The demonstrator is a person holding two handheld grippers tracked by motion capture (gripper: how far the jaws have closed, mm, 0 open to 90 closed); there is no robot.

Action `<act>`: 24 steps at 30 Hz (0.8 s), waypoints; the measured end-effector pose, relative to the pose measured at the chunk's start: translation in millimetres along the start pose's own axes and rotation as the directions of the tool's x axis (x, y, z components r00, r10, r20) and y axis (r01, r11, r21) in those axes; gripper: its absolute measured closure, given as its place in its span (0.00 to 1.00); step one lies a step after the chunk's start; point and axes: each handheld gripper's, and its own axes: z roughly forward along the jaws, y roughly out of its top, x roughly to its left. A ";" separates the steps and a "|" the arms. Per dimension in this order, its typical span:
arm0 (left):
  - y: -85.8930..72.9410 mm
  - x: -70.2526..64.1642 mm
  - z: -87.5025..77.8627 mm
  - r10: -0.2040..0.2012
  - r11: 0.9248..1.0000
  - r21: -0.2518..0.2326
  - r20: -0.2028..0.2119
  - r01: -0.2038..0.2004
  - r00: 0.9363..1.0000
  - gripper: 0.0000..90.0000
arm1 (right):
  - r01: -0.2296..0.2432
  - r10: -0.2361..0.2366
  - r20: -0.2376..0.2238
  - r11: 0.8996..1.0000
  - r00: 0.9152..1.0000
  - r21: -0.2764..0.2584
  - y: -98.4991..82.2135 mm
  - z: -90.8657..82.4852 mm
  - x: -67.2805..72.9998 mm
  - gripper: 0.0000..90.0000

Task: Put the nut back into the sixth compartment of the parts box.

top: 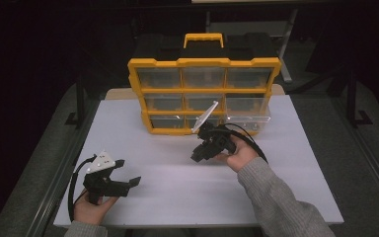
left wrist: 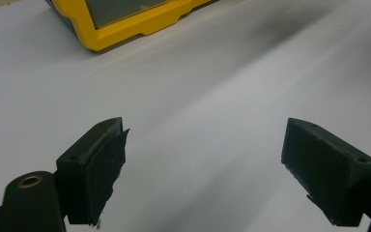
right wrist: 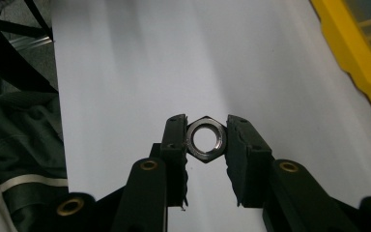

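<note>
A steel hex nut [right wrist: 206, 138] is pinched flat between the jaws of my right gripper [right wrist: 206, 140], held above the white table. In the high view my right gripper [top: 197, 157] hovers just in front of the yellow parts organizer [top: 203, 63], pointing left and toward me. My left gripper [top: 127, 173] rests low at the table's front left with its jaws wide apart. The left gripper [left wrist: 203, 159] has nothing but bare tabletop between its fingers. One clear drawer [top: 249, 114] at the organizer's lower right sticks out.
The organizer stands upright at the back centre of the white table [top: 177, 192], its yellow corner [left wrist: 125, 29] ahead of the left gripper. The table's left edge and a dark jacket [right wrist: 19, 145] lie beyond the right gripper. Dark floor surrounds the table.
</note>
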 end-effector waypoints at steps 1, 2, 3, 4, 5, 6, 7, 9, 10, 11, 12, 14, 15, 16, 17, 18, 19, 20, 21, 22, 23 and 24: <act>0.1 0.4 0.0 0.007 1.000 0.000 -0.001 -0.007 1.000 0.17 | -0.001 0.001 -0.004 1.000 1.000 -0.007 0.6 -2.5 -0.4 0.77; 0.2 0.7 0.1 0.010 1.000 0.001 -0.001 -0.010 1.000 0.17 | 0.002 -0.002 0.004 1.000 1.000 -0.005 1.3 -5.7 -0.8 0.77; 0.2 0.7 0.1 0.010 1.000 0.001 -0.001 -0.010 1.000 0.17 | -0.001 0.001 0.003 1.000 1.000 -0.006 2.1 -8.7 -0.7 0.77; 0.2 0.8 0.0 0.012 1.000 0.002 -0.001 -0.012 1.000 0.17 | -0.009 0.009 0.000 1.000 1.000 -0.004 2.6 -11.6 -0.7 0.77; 0.3 0.8 0.1 0.012 1.000 0.002 -0.001 -0.012 1.000 0.17 | 0.000 0.000 -0.001 1.000 1.000 -0.014 3.3 -13.7 -1.8 0.77; 0.2 0.8 0.1 0.011 1.000 0.002 -0.001 -0.011 1.000 0.17 | 0.000 0.000 0.010 1.000 1.000 -0.010 4.4 -17.0 -1.6 0.77; 0.2 0.8 0.1 0.011 1.000 0.002 -0.001 -0.011 1.000 0.17 | 0.004 -0.004 0.007 1.000 1.000 -0.012 5.2 -19.8 -2.1 0.77; 0.2 0.7 0.0 0.011 1.000 0.002 -0.001 -0.011 1.000 0.17 | -0.002 0.002 0.003 1.000 1.000 -0.020 6.9 -25.7 -3.1 0.77; 0.2 0.8 0.0 0.013 1.000 0.002 -0.001 -0.013 1.000 0.17 | 0.001 0.000 0.014 1.000 1.000 -0.022 7.8 -28.9 -3.7 0.77; 0.3 0.8 -0.2 0.014 1.000 0.003 -0.001 -0.014 1.000 0.17 | 0.001 -0.001 0.018 1.000 1.000 -0.020 8.7 -32.1 -4.1 0.77; 0.3 0.8 -0.1 0.014 1.000 0.003 -0.001 -0.014 1.000 0.17 | 0.008 -0.008 0.018 1.000 1.000 -0.022 9.4 -35.1 -5.2 0.77; 0.3 0.9 0.1 0.012 1.000 0.002 -0.001 -0.012 1.000 0.17 | -0.005 0.005 0.015 1.000 1.000 -0.028 10.9 -41.5 -5.0 0.77; 0.2 0.9 0.1 0.011 1.000 0.003 -0.001 -0.011 1.000 0.17 | 0.005 -0.005 0.019 0.999 1.000 -0.035 11.5 -44.2 -6.1 0.77; 0.2 0.9 0.1 0.011 1.000 0.002 -0.001 -0.011 1.000 0.17 | 0.010 -0.009 0.029 0.999 1.000 -0.038 12.3 -47.8 -6.6 0.77; 0.2 0.8 0.1 0.011 1.000 0.002 -0.001 -0.011 1.000 0.17 | 0.007 -0.006 0.024 0.999 1.000 -0.043 12.9 -50.5 -6.9 0.77; 0.3 0.8 0.0 0.012 1.000 0.003 -0.001 -0.012 1.000 0.17 | -0.001 0.002 0.026 0.999 1.000 -0.042 13.5 -54.0 -6.7 0.77; 0.3 0.8 0.0 0.012 1.000 0.003 -0.001 -0.012 1.000 0.17 | -0.030 0.031 0.028 0.999 0.999 -0.030 14.0 -58.1 -5.3 0.77; 0.3 0.8 0.0 0.012 1.000 0.003 -0.001 -0.012 1.000 0.17 | -0.022 0.024 0.032 0.999 0.999 -0.038 14.5 -61.0 -6.5 0.77; 0.3 0.8 0.0 0.012 1.000 0.002 -0.001 -0.012 1.000 0.17 | -0.005 0.007 0.043 0.999 0.999 -0.050 15.2 -63.9 -8.2 0.77; 0.3 0.8 0.0 0.012 1.000 0.002 -0.001 -0.012 1.000 0.17 | -0.008 0.011 0.051 0.999 0.999 -0.049 15.7 -67.4 -8.5 0.77; 0.3 0.8 0.0 0.012 1.000 0.003 -0.002 -0.012 1.000 0.17 | -0.011 0.014 0.048 0.999 0.999 -0.053 15.9 -70.4 -9.3 0.77; 0.3 0.8 0.1 0.011 1.000 0.002 -0.002 -0.011 1.000 0.17 | -0.011 0.014 0.056 0.998 0.998 -0.059 16.2 -73.7 -9.8 0.77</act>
